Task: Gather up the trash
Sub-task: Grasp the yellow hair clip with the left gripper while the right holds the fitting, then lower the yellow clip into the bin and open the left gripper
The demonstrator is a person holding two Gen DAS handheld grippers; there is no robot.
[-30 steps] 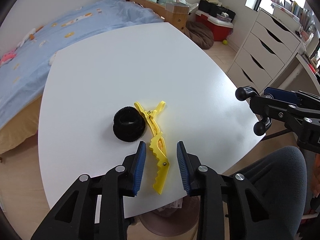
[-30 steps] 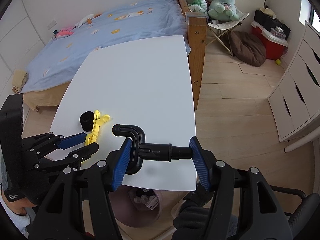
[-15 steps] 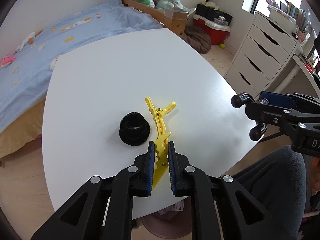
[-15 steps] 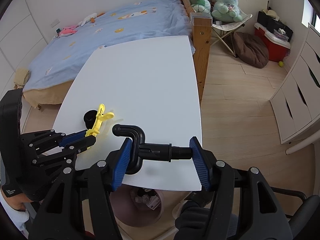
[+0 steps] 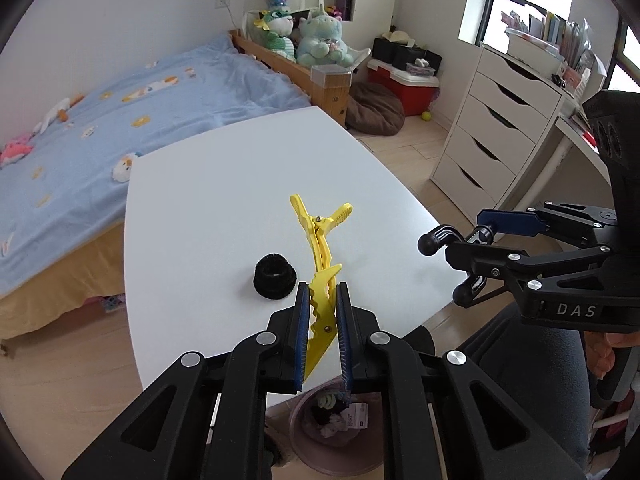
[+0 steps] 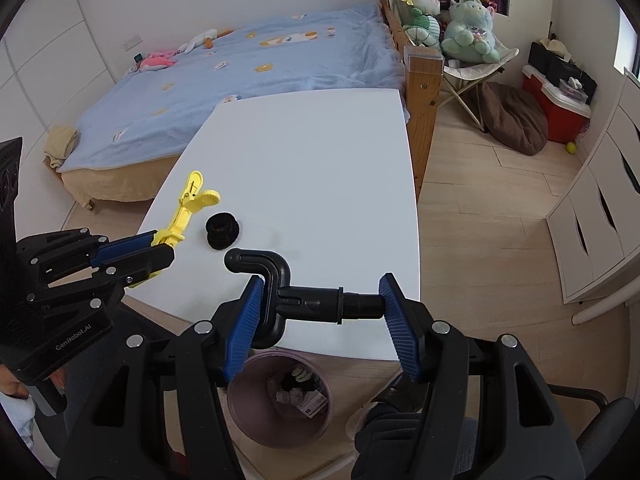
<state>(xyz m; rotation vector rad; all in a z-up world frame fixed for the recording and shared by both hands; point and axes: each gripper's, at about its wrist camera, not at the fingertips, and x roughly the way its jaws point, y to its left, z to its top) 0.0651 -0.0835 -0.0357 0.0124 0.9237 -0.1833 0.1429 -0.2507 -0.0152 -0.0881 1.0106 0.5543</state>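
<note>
Now the left gripper [image 5: 322, 320] has its jaws pressed tight on the near end of the yellow hair clip [image 5: 318, 256], which is tilted up off the white table [image 5: 224, 184]; the right gripper [image 6: 320, 316] clamps a black bent pipe fitting [image 6: 304, 292] lengthwise, jaws set wide; beside the clip a black scrunchie [image 5: 275, 282] lies on the tabletop; a trash bin [image 6: 240, 420] stands below the table's near edge.

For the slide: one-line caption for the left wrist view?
Left gripper lifts yellow hair clip off white table, black scrunchie left behind, trash bin below.
</note>
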